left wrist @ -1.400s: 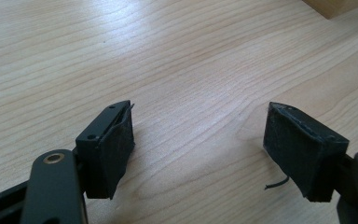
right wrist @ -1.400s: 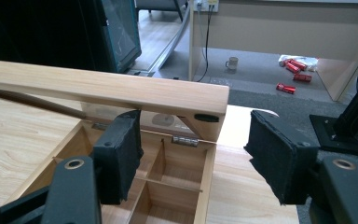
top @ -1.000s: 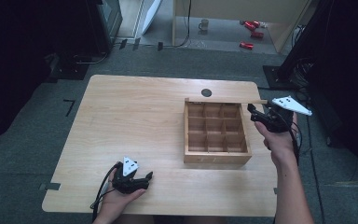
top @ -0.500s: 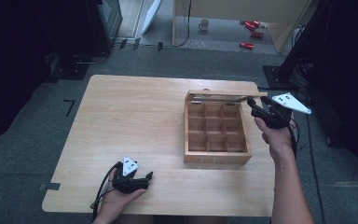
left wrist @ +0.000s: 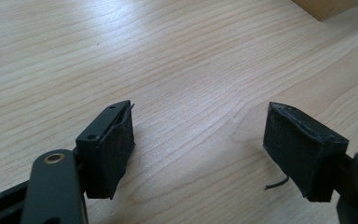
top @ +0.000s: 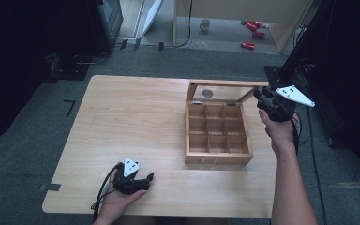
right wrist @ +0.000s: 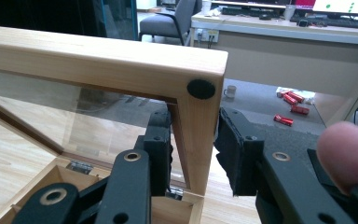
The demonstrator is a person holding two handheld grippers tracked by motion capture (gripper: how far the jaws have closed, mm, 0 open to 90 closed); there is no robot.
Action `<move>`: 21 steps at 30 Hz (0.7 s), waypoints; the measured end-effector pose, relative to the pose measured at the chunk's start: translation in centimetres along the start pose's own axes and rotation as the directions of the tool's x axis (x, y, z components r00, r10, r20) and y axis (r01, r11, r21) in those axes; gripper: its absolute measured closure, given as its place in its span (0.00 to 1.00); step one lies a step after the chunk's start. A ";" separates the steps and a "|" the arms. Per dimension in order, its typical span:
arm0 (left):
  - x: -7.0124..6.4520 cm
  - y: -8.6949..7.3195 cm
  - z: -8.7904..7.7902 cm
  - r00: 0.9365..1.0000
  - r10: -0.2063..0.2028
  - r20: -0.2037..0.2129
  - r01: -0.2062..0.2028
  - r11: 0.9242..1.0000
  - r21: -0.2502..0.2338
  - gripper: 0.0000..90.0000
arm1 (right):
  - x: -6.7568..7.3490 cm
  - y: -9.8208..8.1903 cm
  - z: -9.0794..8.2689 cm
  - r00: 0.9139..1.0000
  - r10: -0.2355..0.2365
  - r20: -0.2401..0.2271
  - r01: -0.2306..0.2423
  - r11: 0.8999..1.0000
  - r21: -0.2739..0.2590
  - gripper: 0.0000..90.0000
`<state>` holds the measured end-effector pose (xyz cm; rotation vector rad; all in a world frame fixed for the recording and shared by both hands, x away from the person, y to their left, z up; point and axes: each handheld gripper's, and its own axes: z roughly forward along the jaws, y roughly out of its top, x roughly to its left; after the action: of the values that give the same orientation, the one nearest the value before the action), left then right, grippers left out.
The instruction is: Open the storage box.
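The right tool [top: 261,97] is gripping the side rail of the glass-paned wooden lid [right wrist: 121,65] of one square wooden box [top: 218,133] with nine empty compartments, three rows of three, and its jaws have just been closing on that rail; in the right gripper view the two black pads are sitting on either side of the frame, just below a small round black bumper [right wrist: 201,88] at the lid's corner. The box is standing on the light wooden bench [top: 131,122], near its right edge and toward the far right corner, with the lid lifted and leaning back on the hinges at the far side. To do this step well, I think the hand should be following the arc of the hinges, keeping the hold on the wood and not on the glass, and moving slowly so the box is not sliding. The left tool [left wrist: 198,149] is resting near the front edge of the bench with its jaws apart and nothing between them. I am counting one box, one lid, two tools.
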<state>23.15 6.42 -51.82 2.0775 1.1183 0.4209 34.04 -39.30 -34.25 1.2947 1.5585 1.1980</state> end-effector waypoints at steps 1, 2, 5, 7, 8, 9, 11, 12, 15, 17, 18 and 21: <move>0.0 0.0 0.0 1.000 0.001 0.000 -0.001 1.000 0.000 0.28 | 0.0 0.2 0.2 1.000 0.002 0.004 -0.002 1.000 0.004 0.75; 0.0 0.0 0.0 1.000 0.002 -0.001 -0.002 1.000 0.001 0.28 | 0.0 0.3 0.3 1.000 0.000 0.007 0.000 1.000 0.007 0.75; 0.0 0.0 0.0 1.000 0.004 -0.002 -0.004 1.000 0.000 0.28 | 0.0 0.9 0.8 1.000 0.008 0.018 -0.008 1.000 0.016 0.75; 0.0 0.0 0.0 1.000 0.004 -0.001 -0.004 1.000 0.002 0.28 | 0.0 1.3 1.3 1.000 0.013 0.025 -0.014 1.000 0.023 0.75; 0.0 0.0 0.0 1.000 0.003 -0.001 -0.003 1.000 0.001 0.28 | -0.1 1.5 1.5 0.999 0.018 0.028 -0.018 1.000 0.024 0.75; 0.0 0.0 0.0 1.000 0.002 -0.002 -0.002 1.000 0.001 0.28 | -0.1 1.6 1.7 0.999 0.021 0.030 -0.022 0.999 0.027 0.75; 0.0 0.0 0.0 1.000 0.002 -0.003 -0.002 1.000 0.001 0.28 | -0.2 2.0 2.1 0.999 0.027 0.033 -0.028 0.999 0.033 0.75; 0.0 0.0 0.0 1.000 0.003 -0.004 -0.003 1.000 0.002 0.28 | -0.2 2.2 2.4 0.999 0.029 0.036 -0.030 0.999 0.034 0.75; 0.0 0.0 0.0 1.000 0.004 -0.005 -0.004 1.000 0.002 0.29 | -0.4 2.6 3.0 0.999 0.037 0.036 -0.038 0.998 0.040 0.75; 0.0 0.0 0.0 1.000 0.005 -0.006 -0.005 1.000 0.002 0.29 | -0.5 2.9 3.4 0.999 0.038 0.039 -0.040 0.998 0.043 0.75; -0.1 0.0 0.0 1.000 0.005 -0.006 -0.005 1.000 0.002 0.29 | -0.5 3.0 3.7 0.998 0.038 0.040 -0.040 0.998 0.046 0.75; 0.0 0.0 0.0 1.000 0.004 -0.006 -0.004 1.000 0.001 0.29 | -0.6 3.5 4.3 0.998 0.038 0.047 -0.041 0.997 0.060 0.75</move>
<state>23.13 6.38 -51.82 2.0810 1.1179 0.4284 39.15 -38.98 -32.00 1.3889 1.5539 1.1449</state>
